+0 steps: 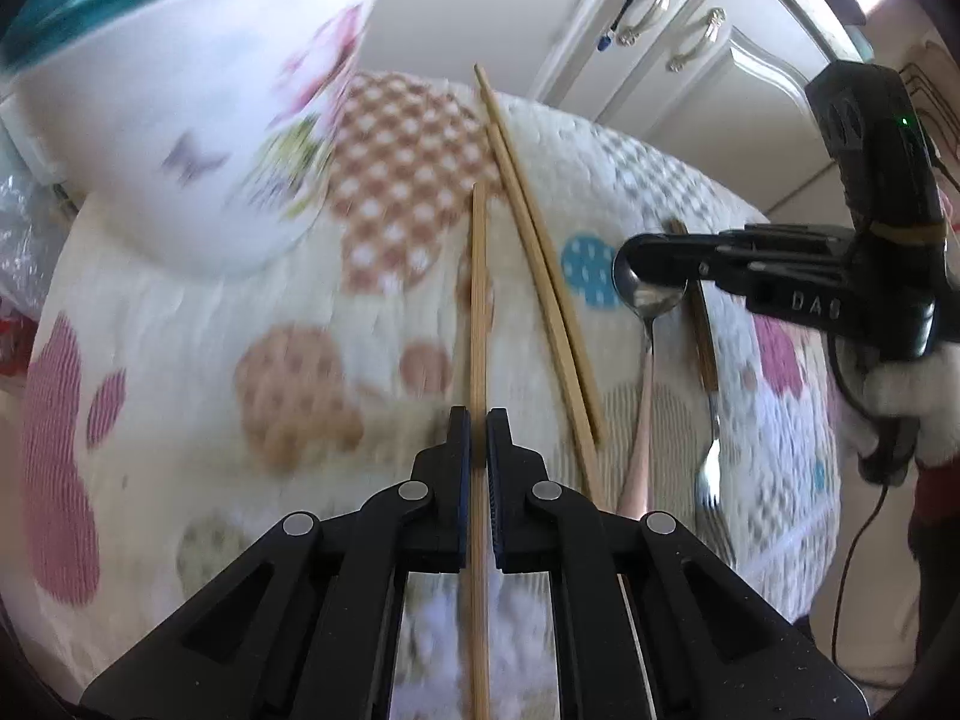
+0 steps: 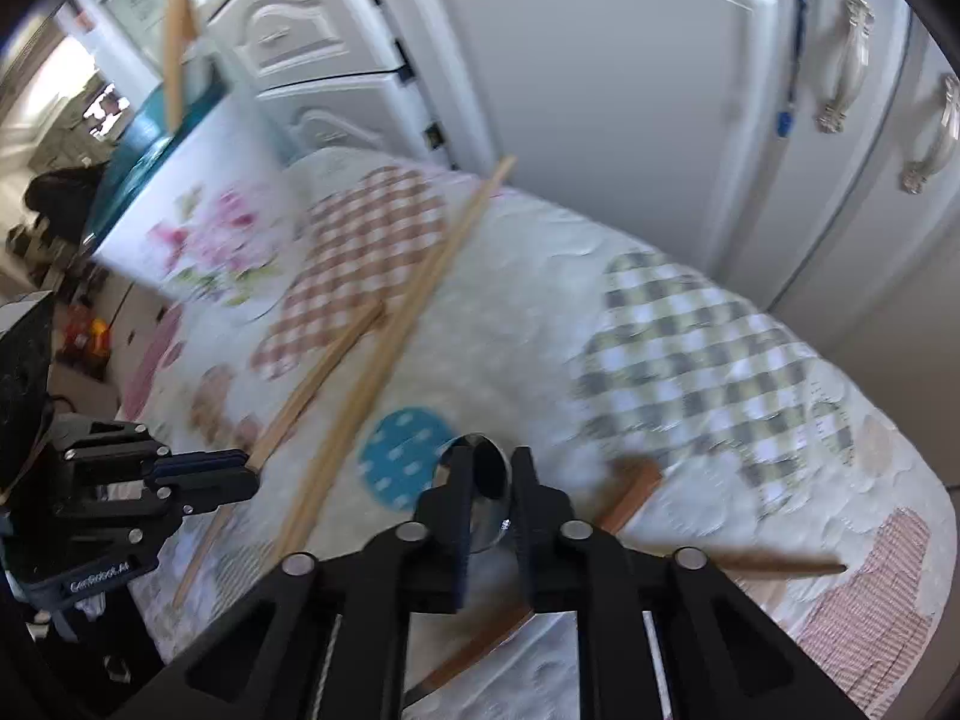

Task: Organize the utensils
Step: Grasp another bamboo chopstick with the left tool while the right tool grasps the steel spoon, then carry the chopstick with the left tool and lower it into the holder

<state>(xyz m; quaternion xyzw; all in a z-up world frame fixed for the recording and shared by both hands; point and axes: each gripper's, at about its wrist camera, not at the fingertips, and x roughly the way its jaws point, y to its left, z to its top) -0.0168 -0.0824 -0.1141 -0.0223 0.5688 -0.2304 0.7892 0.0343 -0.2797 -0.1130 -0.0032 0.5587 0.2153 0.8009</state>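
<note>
Left gripper (image 1: 478, 420): jaws clenched on a single chopstick (image 1: 478, 300). It runs straight out ahead between my pads and back under my body; far end rests on the patterned cloth (image 1: 180, 312).

Right gripper (image 2: 492, 462): jaws closed on the spoon (image 2: 489, 480), pinching the bowl. From the left wrist view the spoon's pinkish handle trails back from my right fingertips, lying on the cloth.

Chopstick pair (image 1: 540, 276): just right of the left jaws, lying diagonally on the cloth, touching each other, loose. Between my two grippers.

Fork (image 1: 708, 462): right of the spoon handle, tines toward the left camera, brown handle running away under my right gripper. Not gripped.

White floral container (image 1: 198, 120) with teal rim: ahead-left of the left jaws, on the cloth, blurred. A stick stands in it, seen in the right wrist view.

White cabinet doors (image 2: 600, 90) beyond the cloth's far edge.
</note>
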